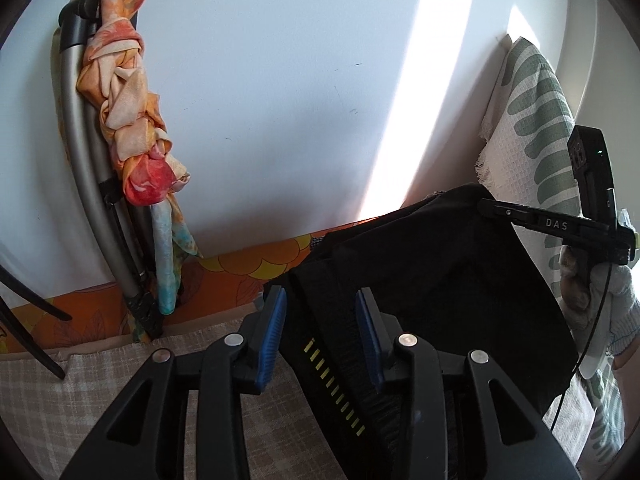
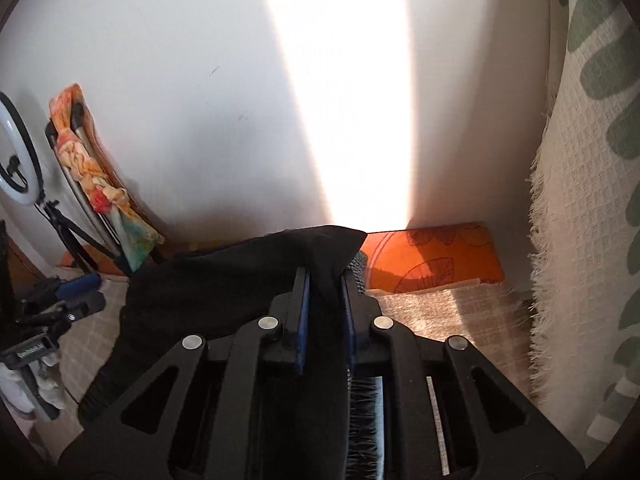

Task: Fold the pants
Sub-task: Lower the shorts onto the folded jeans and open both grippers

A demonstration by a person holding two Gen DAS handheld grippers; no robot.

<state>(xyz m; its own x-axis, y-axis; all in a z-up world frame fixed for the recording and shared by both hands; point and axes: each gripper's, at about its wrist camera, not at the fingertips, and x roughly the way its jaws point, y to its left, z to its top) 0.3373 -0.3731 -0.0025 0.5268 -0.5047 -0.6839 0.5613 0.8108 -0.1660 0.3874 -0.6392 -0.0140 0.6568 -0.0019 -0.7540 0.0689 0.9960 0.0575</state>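
The black pants (image 1: 440,280) hang lifted above the checked cloth (image 1: 120,380). The right gripper (image 2: 324,300) pinches their top edge; the left gripper (image 1: 320,320) stands spread around the waistband.

Left gripper (image 1: 322,320) jaws apart — black pants (image 1: 440,272) between them.

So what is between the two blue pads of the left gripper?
In the left wrist view, the black pants, waistband edge with yellow dashes, lie between the left gripper pads; the jaws stand open.
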